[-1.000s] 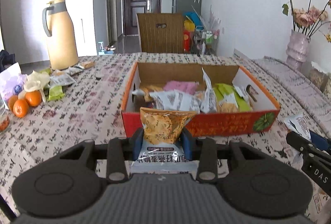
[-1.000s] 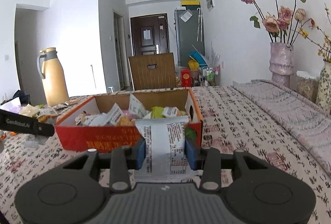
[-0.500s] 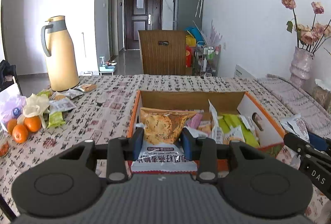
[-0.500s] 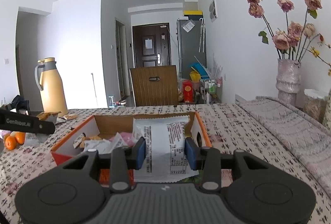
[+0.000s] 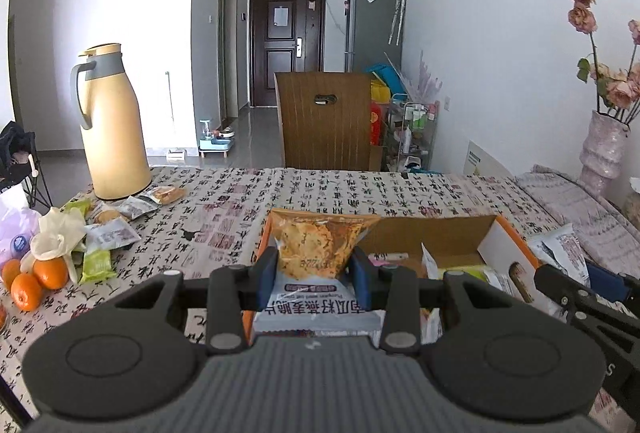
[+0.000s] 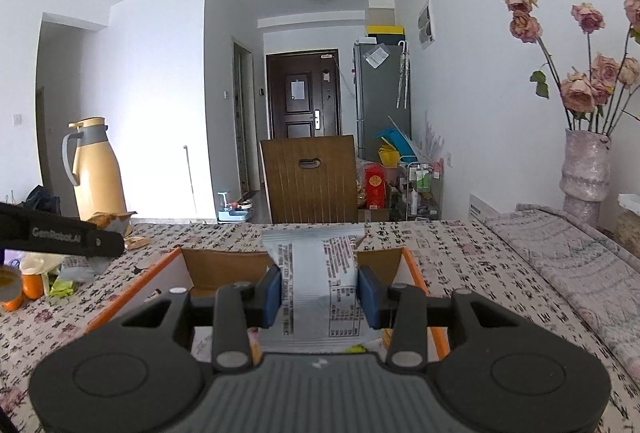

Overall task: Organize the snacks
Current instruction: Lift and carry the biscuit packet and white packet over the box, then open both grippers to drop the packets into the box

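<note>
My left gripper is shut on an orange-and-white snack packet and holds it over the left end of the open orange cardboard box. My right gripper is shut on a white snack packet with printed text and holds it above the same box, near its right end. Several snack packets lie inside the box. The right gripper and its packet also show at the right edge of the left wrist view.
A yellow thermos jug stands at the far left of the patterned tablecloth. Loose snack packets and oranges lie at the left. A vase of pink roses stands at the right. A wooden chair is behind the table.
Both grippers have moved forward and up with their packets, from in front of the box to over it. The box now sits lower and closer in both views.
</note>
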Motion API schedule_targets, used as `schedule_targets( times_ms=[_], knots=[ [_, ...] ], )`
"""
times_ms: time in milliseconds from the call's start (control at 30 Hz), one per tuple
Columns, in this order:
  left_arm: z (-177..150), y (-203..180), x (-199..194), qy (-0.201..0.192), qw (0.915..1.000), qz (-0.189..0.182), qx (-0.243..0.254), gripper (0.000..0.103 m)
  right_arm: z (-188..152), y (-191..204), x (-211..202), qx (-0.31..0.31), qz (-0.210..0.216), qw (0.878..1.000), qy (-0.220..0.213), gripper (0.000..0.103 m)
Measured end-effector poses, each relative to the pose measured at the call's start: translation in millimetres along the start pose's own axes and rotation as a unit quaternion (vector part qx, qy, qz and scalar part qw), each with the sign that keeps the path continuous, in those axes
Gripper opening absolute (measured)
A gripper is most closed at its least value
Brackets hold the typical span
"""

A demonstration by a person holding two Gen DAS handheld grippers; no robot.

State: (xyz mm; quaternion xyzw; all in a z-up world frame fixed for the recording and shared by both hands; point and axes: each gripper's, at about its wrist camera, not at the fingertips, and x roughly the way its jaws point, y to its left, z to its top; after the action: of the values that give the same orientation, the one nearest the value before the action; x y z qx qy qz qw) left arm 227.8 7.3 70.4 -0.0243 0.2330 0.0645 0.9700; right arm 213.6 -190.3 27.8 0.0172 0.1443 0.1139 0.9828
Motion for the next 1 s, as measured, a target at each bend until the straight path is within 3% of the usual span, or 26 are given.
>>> schedule_targets(
  times_ms=[467, 1000],
  knots=[
    [-2, 0, 52, -0.003, 0.9998, 0.017, -0.01, 0.039, 3, -6, 55, 0.008, 0.001, 1.0, 0.013, 0.039],
    [-21, -2, 71, 0.021, 0.9997, -0.011, 0.001, 0.041, -11, -13, 75, 0.014, -0.002, 0.999, 0.045, 0.04]
  ],
)
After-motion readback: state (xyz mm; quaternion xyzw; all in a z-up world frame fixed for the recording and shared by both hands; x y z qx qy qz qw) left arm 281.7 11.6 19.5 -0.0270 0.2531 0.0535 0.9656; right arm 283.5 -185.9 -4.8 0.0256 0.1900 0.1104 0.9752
